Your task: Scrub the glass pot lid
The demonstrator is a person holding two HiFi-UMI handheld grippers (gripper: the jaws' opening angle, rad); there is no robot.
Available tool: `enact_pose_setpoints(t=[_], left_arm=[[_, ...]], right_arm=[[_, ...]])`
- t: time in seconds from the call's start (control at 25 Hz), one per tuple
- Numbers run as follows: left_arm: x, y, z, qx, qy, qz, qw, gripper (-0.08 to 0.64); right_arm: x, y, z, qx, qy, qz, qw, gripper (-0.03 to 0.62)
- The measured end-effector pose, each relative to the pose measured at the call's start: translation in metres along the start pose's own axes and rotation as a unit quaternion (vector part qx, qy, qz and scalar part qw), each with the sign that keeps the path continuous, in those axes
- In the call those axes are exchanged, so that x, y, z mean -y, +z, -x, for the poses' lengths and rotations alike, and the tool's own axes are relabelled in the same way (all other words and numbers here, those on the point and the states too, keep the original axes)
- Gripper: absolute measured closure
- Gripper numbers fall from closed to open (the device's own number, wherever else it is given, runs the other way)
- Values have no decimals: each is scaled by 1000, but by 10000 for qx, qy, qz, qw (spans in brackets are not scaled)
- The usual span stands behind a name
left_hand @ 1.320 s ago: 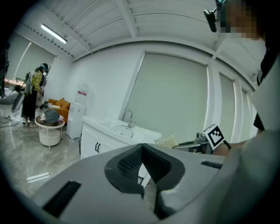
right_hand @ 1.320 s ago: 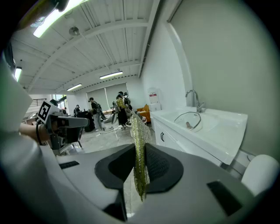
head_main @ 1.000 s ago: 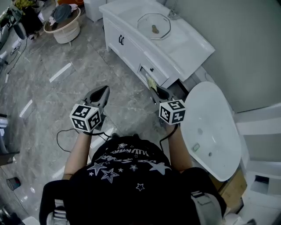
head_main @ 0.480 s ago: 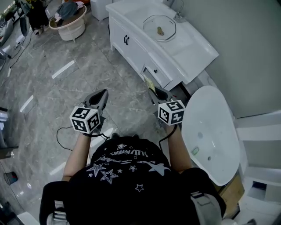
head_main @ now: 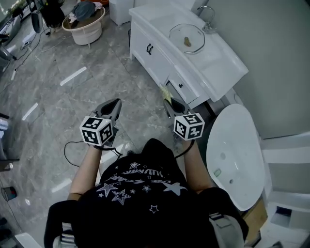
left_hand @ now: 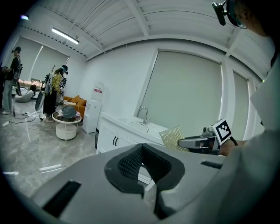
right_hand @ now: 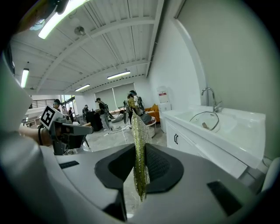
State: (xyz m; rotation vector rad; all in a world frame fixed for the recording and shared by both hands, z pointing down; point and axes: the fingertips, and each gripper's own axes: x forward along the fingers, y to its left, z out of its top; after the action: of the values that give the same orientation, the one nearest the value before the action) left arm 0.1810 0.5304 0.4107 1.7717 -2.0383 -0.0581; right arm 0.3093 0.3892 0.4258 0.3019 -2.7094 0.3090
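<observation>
The glass pot lid point(head_main: 187, 38) lies in the sink of the white vanity point(head_main: 213, 68), well ahead of both grippers; the right gripper view also shows the lid point(right_hand: 206, 120). My right gripper point(head_main: 169, 102) is shut on a yellow-green scrub pad point(head_main: 166, 92), which stands upright between its jaws point(right_hand: 139, 144). My left gripper point(head_main: 114, 103) is held level beside it over the floor, jaws together with nothing in them point(left_hand: 142, 151). In the left gripper view the scrub pad point(left_hand: 173, 136) sticks out of the right gripper.
A faucet point(head_main: 207, 10) stands behind the sink. A white oval tub point(head_main: 236, 152) sits at the right. A round stand with a bowl of clothes point(head_main: 85, 20) is at the far left. A cable point(head_main: 72, 145) lies on the marble floor. People stand far off point(right_hand: 98, 111).
The vanity and lid have shifted right and closer in the head view as the person moves toward them. Both grippers keep the same pose and hold.
</observation>
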Motion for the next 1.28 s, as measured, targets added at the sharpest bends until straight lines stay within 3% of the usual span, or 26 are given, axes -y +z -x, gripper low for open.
enact_pose_setpoints(t=[0.2, 0.44, 0.84, 1.28], left_arm=[[-19, -5, -11, -91, 9, 111, 9999, 552], [-47, 0, -46, -135, 125, 267, 9995, 552], [-96, 47, -161, -200, 306, 270, 9990, 552], [-111, 100, -295, -358, 159, 183, 9991, 552]], right_arm=[[8, -14, -17, -298, -46, -38, 9995, 526], [43, -4, -51, -282, -65, -146, 9995, 525], [154, 41, -132, -229, -163, -357, 9990, 525], [270, 99, -195, -110, -239, -544, 9982, 525]])
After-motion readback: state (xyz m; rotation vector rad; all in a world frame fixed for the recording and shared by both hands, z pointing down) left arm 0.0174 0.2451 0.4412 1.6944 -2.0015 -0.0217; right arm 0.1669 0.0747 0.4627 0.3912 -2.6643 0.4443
